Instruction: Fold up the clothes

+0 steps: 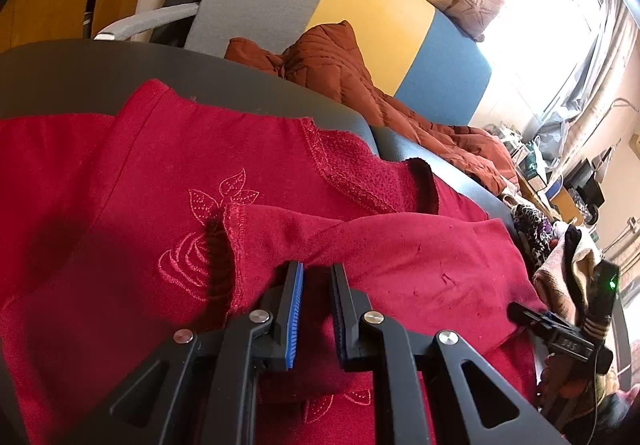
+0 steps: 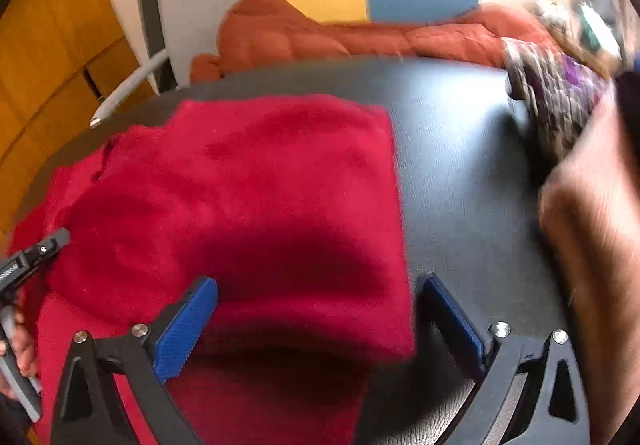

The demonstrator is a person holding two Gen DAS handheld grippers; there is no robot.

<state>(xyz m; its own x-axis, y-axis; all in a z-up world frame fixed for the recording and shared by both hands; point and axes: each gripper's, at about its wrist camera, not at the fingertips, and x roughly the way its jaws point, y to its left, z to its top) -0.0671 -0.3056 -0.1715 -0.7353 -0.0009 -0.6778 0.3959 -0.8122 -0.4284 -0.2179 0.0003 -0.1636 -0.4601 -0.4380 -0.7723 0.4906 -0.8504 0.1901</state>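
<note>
Black table (image 2: 460,173) spread with red garment (image 1: 168,173), part-folded, sleeve laid across embroidered front. Rust quilted jacket (image 1: 332,61) heaped beyond far edge. Right gripper (image 2: 320,321) gaping wide over garment's near corner, nothing pinched. Left gripper (image 1: 316,309) narrowed, blue pads pinching red sleeve fabric between them.

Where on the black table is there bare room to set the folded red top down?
Bare black table lies between the red top and the patterned clothes pile, plus a thin strip along the far edge. The left side is covered by the top.
</note>
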